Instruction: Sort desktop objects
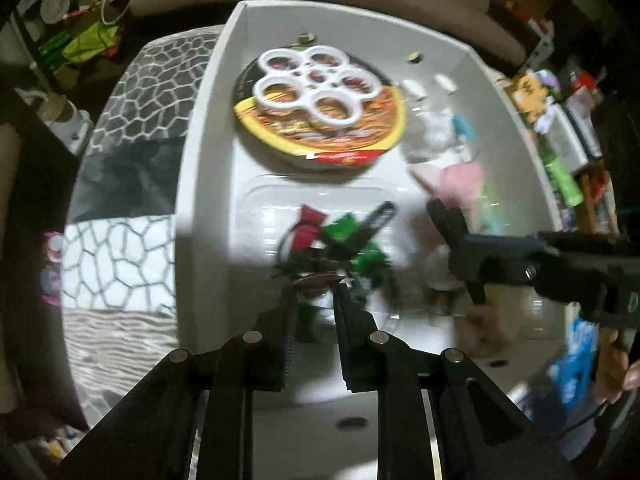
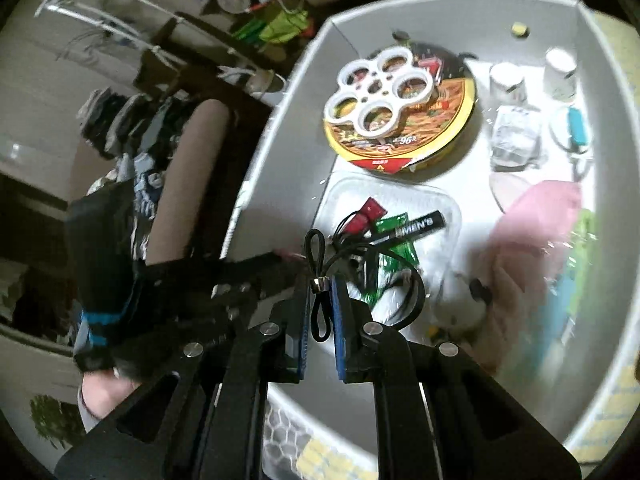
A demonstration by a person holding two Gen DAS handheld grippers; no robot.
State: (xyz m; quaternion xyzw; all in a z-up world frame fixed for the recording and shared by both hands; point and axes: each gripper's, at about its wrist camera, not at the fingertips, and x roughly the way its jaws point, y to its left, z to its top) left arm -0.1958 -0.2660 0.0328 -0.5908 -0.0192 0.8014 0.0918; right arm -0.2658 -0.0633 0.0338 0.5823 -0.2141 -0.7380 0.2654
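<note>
White tray (image 1: pixel 200 200) on patterned cloth (image 1: pixel 132 128), cluttered room; right jaws grip black cord (image 2: pixel 320 280), left jaws nearly closed.

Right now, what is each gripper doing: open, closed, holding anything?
Left gripper: slightly open; whether it holds anything cannot be told.
Right gripper: closed on the black cord, above the clear tray.
</note>
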